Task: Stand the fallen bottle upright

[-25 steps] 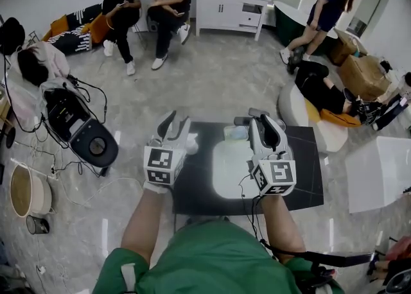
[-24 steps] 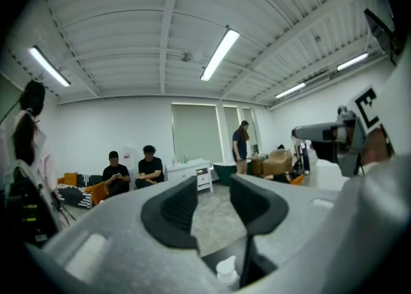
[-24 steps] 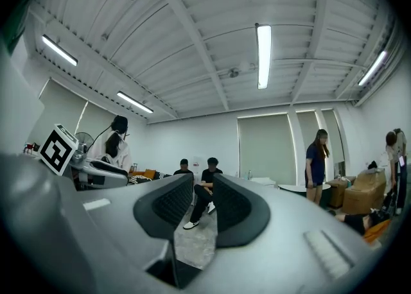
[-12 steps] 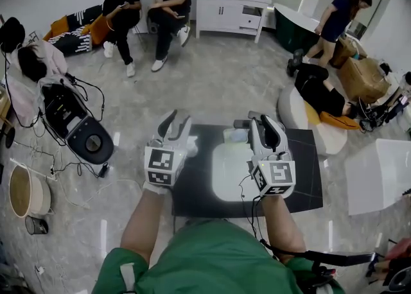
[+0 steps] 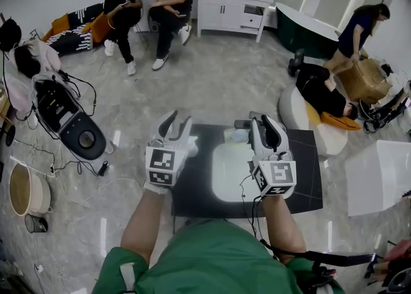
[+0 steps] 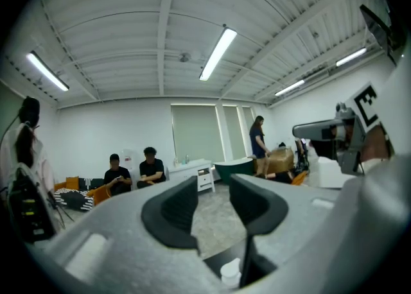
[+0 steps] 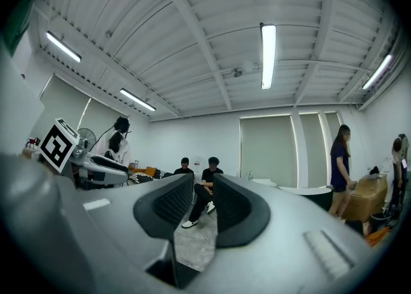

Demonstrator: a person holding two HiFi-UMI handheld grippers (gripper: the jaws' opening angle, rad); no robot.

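My left claw [image 5: 176, 120] was parted and empty; my right claw [image 5: 261, 119] was narrowly parted and empty. The fallen bottle [image 5: 235, 135] lay at the desk's [image 5: 309, 182] far edge, long axis crosswise, and the right claw looked nearer.

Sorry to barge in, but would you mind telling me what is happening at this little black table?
A person in a green top holds a two-jaw gripper in each hand above a small black table. The left gripper and the right gripper both have their jaws apart with nothing between them. What looks like a clear bottle seems to lie on its side near the table's far edge, between the two grippers, so it has not yet been stood up.
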